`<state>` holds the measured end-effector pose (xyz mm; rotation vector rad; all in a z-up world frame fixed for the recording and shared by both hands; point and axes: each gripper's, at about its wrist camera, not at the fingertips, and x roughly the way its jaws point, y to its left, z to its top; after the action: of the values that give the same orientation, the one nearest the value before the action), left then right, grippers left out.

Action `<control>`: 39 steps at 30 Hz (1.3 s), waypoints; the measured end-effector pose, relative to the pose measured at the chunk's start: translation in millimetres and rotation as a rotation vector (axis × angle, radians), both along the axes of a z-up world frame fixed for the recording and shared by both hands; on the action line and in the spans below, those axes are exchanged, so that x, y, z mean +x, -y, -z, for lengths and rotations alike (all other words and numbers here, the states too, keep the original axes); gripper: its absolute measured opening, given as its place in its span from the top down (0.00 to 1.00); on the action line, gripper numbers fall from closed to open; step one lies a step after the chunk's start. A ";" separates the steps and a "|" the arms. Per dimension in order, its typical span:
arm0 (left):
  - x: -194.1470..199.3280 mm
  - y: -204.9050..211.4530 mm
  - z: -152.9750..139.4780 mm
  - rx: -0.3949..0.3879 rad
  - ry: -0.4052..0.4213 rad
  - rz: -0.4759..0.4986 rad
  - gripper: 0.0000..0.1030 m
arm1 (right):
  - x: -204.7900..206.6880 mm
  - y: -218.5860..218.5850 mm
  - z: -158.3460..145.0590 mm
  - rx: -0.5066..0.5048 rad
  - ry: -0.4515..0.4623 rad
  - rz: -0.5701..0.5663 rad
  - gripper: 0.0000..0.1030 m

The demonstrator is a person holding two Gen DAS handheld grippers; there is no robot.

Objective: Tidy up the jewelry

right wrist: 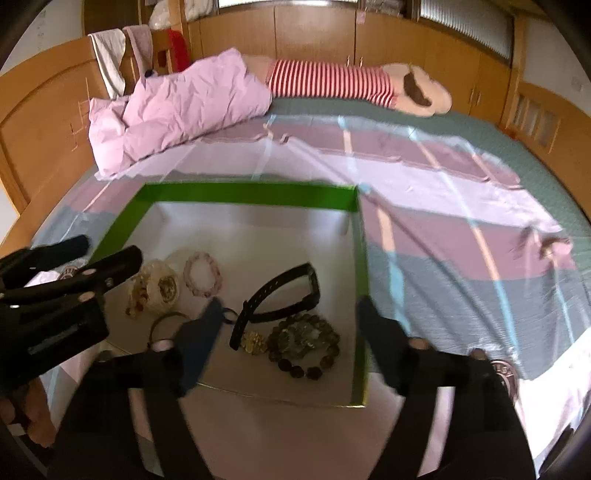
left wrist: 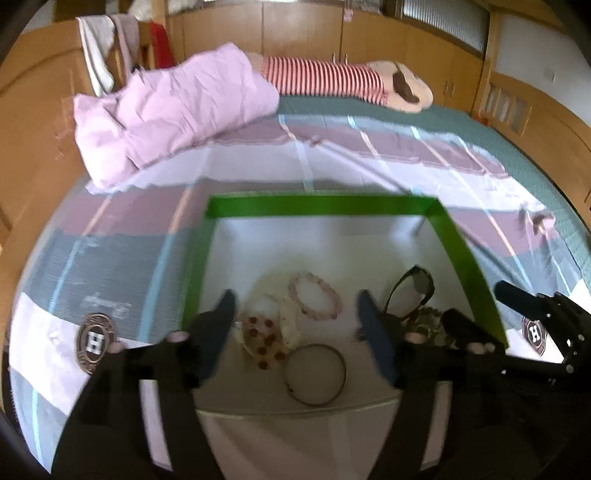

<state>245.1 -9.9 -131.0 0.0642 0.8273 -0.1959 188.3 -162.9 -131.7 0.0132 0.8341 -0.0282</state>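
A green-rimmed box with a white floor lies on the bed. In it lie a pink bead bracelet, a white bead bracelet with red-brown beads, a metal bangle, a black watch and a dark bead bracelet. My left gripper is open and empty above the bracelets. My right gripper is open and empty above the dark beads and the box's right wall. Each gripper shows at the edge of the other's view.
The box sits on a striped sheet. A pink quilt and a striped plush toy lie at the far side. Wooden cabinets line the walls.
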 end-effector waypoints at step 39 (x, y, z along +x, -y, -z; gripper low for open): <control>-45.0 -8.7 -53.9 0.012 0.087 -0.046 0.04 | -30.9 1.0 -45.2 -0.060 0.086 0.042 0.05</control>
<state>200.1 -1.3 -77.0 0.0650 0.7431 -0.1439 157.4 -163.9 -86.6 -0.0243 0.7470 -0.0917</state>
